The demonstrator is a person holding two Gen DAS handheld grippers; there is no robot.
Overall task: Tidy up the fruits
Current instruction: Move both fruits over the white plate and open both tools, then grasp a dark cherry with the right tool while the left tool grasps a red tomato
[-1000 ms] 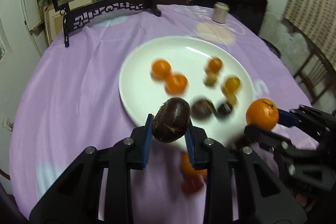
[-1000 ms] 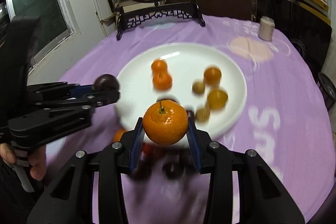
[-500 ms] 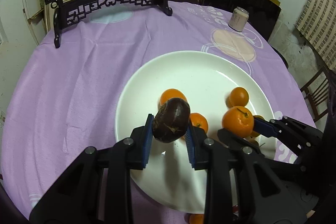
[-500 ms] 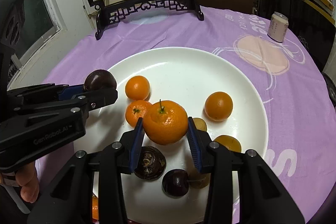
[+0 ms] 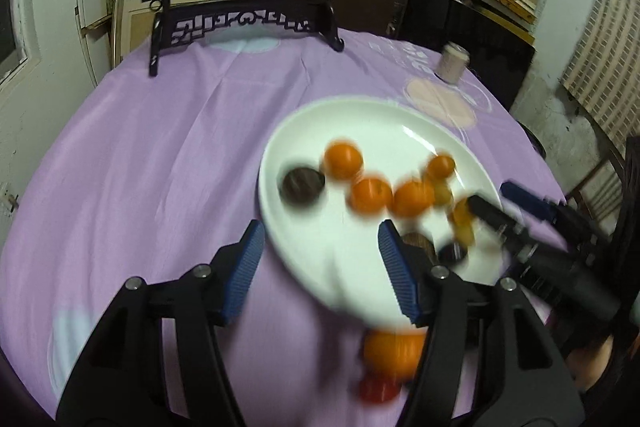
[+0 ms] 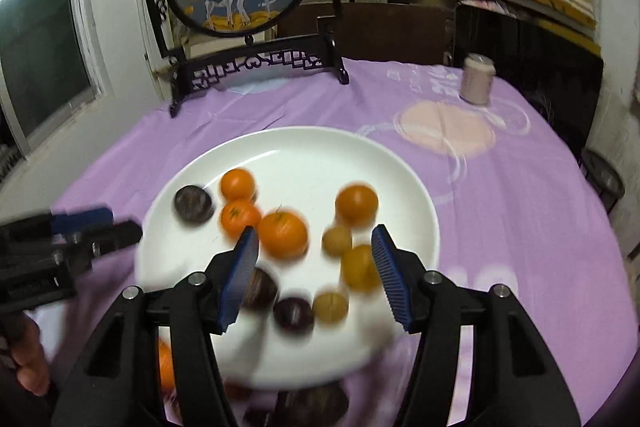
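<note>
Fruits are being gathered on plate; both grippers' fingers are being held wide, empty. Round fruit near rim could be knocked off w/ careless reach.

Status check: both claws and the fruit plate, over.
Left claw open, empty. Right claw open, empty. Dark fruit and big orange on white plate. More fruit on cloth near plate's near rim. Nothing blocking.

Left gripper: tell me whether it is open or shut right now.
Open. The left gripper has its blue fingers spread wide with nothing between them; only the white plate shows through the gap.
</note>
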